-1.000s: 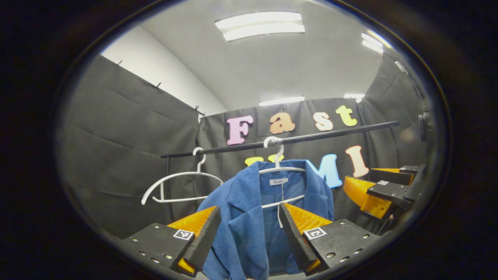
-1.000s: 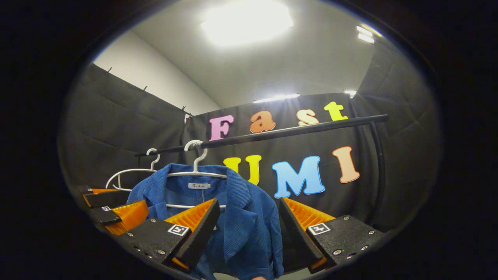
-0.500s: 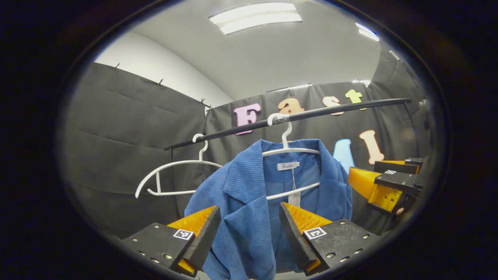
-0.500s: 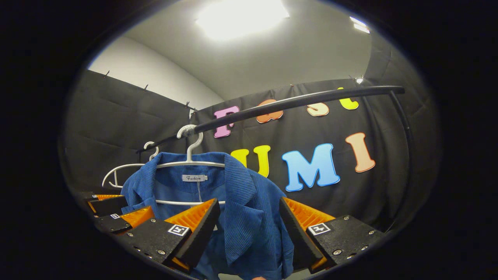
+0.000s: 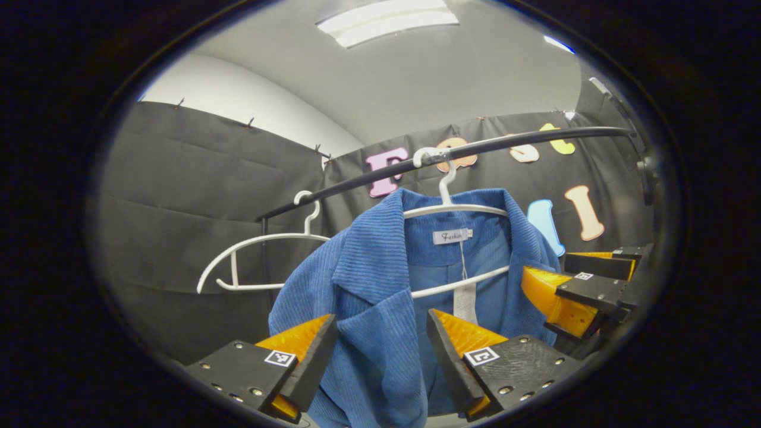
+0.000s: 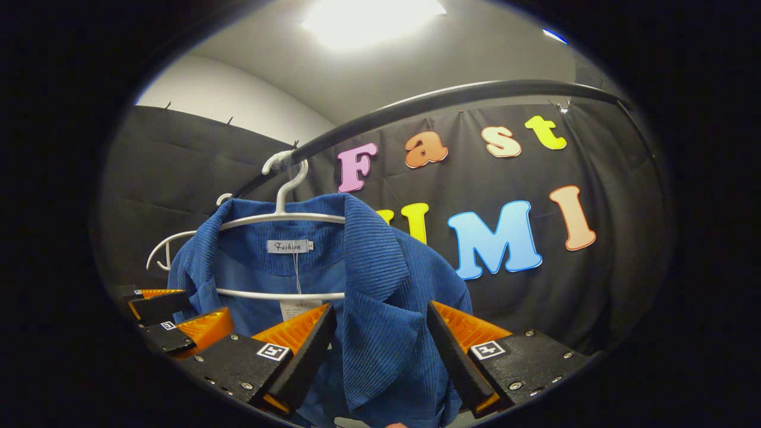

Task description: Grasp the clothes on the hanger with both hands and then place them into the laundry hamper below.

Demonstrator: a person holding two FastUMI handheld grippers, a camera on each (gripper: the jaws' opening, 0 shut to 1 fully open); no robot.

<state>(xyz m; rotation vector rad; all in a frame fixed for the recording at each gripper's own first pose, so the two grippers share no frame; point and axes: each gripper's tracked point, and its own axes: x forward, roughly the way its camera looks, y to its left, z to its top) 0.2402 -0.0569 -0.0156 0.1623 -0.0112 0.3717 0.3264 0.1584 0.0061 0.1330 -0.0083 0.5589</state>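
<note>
**A:** Blue ribbed corduroy jacket hangs on a white plastic hanger hooked over the black clothes rail. How do you reckon it will handle?

**B:** Soft and floppy, I'd judge, with a bit of weight from the thick cloth. The ribbing should give grip, so slipping seems unlikely. It will sag and fold once it leaves the hanger.

**A:** Where to take hold?

**B:** At the lapels and shoulders, I'd say. The left gripper has its jaws wide apart with one front lapel running up between them, not yet pinched. The right gripper stands the same way, jaws spread on either side of the other lapel, holding nothing. In the left gripper view the right gripper sits just beside the jacket's far shoulder.

**A:** Any writing?

**B:** A small white neck label sits above and between the right jaws, with cursive script on it, and a paper tag dangles below it on a thread. Its print is too small to tell.

**A:** Anything else close by?

**B:** A second white hanger, bare, off beyond the left jaw.
</note>
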